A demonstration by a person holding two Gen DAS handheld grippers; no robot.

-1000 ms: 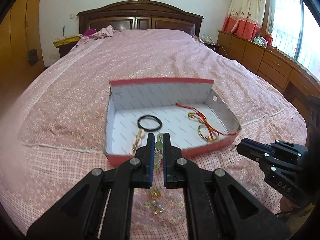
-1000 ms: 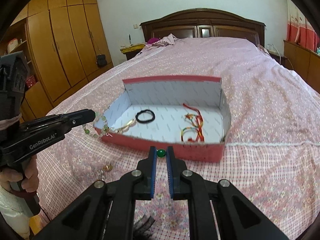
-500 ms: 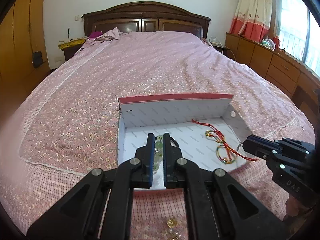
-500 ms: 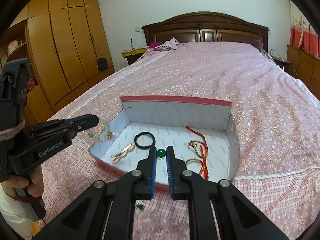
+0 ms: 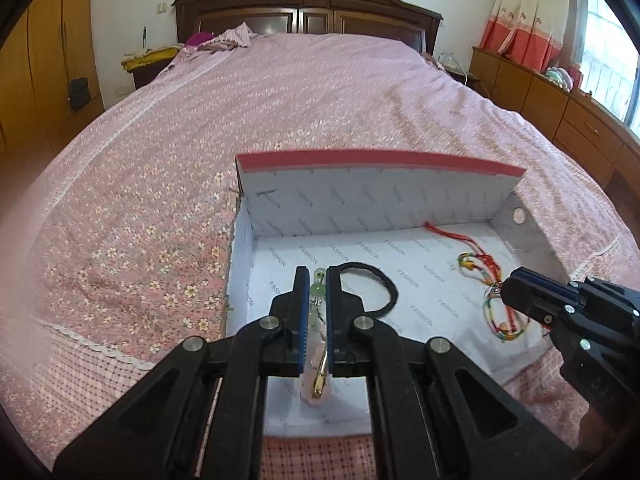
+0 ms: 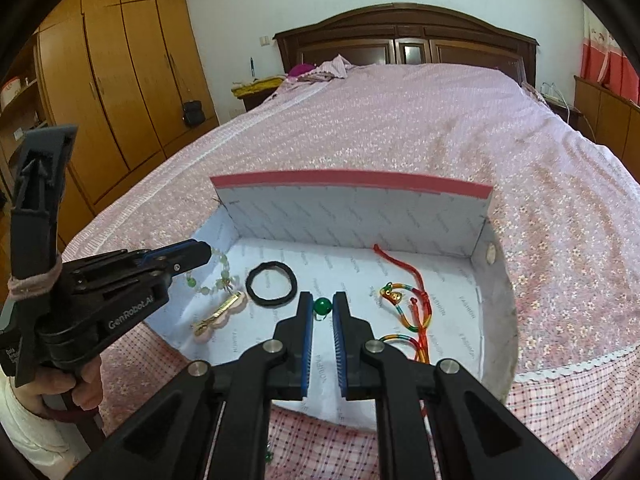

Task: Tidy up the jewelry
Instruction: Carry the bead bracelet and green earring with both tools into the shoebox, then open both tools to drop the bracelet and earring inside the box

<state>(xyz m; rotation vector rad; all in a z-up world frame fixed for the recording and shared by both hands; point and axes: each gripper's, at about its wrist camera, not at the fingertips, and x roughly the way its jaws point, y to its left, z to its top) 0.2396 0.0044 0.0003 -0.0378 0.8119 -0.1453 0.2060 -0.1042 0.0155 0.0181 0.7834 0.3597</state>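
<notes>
Two pairs of tongs hang over the open box [image 6: 352, 184], each with a piece of jewelry pinched at its tips. I have the left tongs [image 5: 317, 280] clamped on the pale green bead bracelet [image 6: 216, 280]; from the right wrist camera its loop dangles off the tips above the box's left end, just over the gold hair clip [image 6: 218, 314] lying on the floor there. I grip it by one short stretch so that the rest hangs free and can pool down into the box when I let go. The right tongs [image 6: 322, 306] are closed on a small dark green bead [image 6: 322, 306], held at the very tips, which keeps something so round from rolling off across the bed [image 6: 440, 120].

Both tongs point steeply down into the box, above its floor rather than on it. I judge this the moment before release: both pieces are inside the walls, so a drop should land them among what is already sorted, the black hair tie [image 6: 271, 283] in the middle and the red and multicoloured cord bracelets [image 6: 412, 312] toward the right end. My left piece sits over the left end and my right one over the middle, so the two tongs stay apart. The bead could bounce on the cardboard; the high back wall and side flaps should contain it.
</notes>
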